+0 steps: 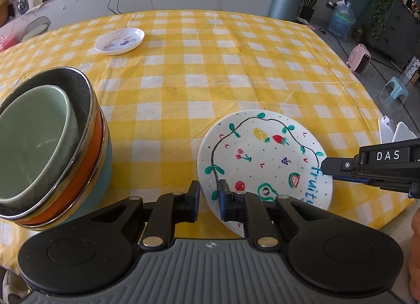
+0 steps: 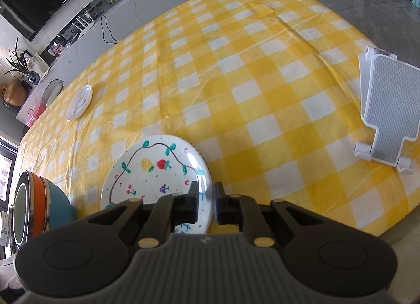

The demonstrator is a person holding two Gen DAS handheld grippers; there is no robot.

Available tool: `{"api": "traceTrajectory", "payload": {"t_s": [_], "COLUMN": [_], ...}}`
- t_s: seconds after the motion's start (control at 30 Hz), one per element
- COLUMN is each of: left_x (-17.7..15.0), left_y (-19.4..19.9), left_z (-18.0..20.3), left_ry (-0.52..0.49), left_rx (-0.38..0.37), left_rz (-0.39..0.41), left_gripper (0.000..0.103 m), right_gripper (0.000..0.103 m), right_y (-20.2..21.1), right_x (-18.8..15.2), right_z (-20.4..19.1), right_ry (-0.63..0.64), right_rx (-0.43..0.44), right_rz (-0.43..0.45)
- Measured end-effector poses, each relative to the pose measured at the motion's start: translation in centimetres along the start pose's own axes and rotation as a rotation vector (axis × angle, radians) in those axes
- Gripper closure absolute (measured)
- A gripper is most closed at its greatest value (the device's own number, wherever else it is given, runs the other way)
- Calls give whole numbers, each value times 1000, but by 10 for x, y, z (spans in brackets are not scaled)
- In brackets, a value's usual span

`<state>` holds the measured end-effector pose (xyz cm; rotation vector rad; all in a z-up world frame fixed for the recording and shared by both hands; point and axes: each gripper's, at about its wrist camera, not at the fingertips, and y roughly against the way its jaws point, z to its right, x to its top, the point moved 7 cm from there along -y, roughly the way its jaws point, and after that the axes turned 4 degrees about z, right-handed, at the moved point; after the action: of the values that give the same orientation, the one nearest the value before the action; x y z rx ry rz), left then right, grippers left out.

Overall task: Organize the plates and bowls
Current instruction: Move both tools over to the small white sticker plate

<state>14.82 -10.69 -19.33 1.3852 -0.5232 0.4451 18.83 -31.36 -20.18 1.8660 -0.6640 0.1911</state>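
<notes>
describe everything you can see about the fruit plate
The fruit plate is round, white and glossy, ceramic by the look of it, speckled with dots and hand-drawn with a vine loop, pineapple, strawberry, cherries, grapes, watermelon, avocado and blue lettering. It sits tilted near the front edge of the yellow checked tablecloth, its right side raised. The left gripper pinches its near-left rim and the right gripper pinches its right rim. It stands apart from the stacked bowls to its left.
</notes>
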Motion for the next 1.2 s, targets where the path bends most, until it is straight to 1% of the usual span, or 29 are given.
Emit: {"api": "traceTrajectory", "payload": {"t_s": [0.23,0.33,0.4,0.43,0.47,0.5,0.53,0.73,0.8,0.9,1.0,1.03,1.13,1.2], "left_x": [1,4,8,10,13,16,20,41,49,65,83,88,102,110], "left_y": [0,4,11,14,17,19,21,31,33,39,45,47,50,49], "left_z": [0,-2,-2,-2,-2,-3,-3,-8,-12,-19,-28,-31,-39,-45], "left_ry": [-3,7,5,6,9,11,10,-41,-50,-54,-61,-69,-118,-159], "left_rx": [-3,6,0,-4,-10,-17,-19,-12,-10,-21,-27,-22,31,52], "left_rz": [4,13,32,38,42,45,46,46,36,42,52,57,95,118], "left_gripper": [87,87,87,85,82,81,78,72,72,71,69,66,60,60], "right_gripper": [94,90,89,87,79,74,74,72,71,71,71,71,69,63], "right_y": [0,1,6,10,13,16,18,28,28,25,22,21,16,12], "right_x": [0,1,4,7,9,10,12,22,27,35,45,49,56,62], "right_z": [-1,0,-1,-1,-2,-2,-2,-11,-17,-30,-51,-59,-79,-90], "right_ry": [7,-3,-9,-10,-10,-10,-10,18,28,26,70,91,150,183], "right_rx": [-6,7,22,35,41,44,43,32,37,80,104,110,127,133], "right_rz": [3,8,41,65,84,101,118,207,222,227,246,251,257,258]}}
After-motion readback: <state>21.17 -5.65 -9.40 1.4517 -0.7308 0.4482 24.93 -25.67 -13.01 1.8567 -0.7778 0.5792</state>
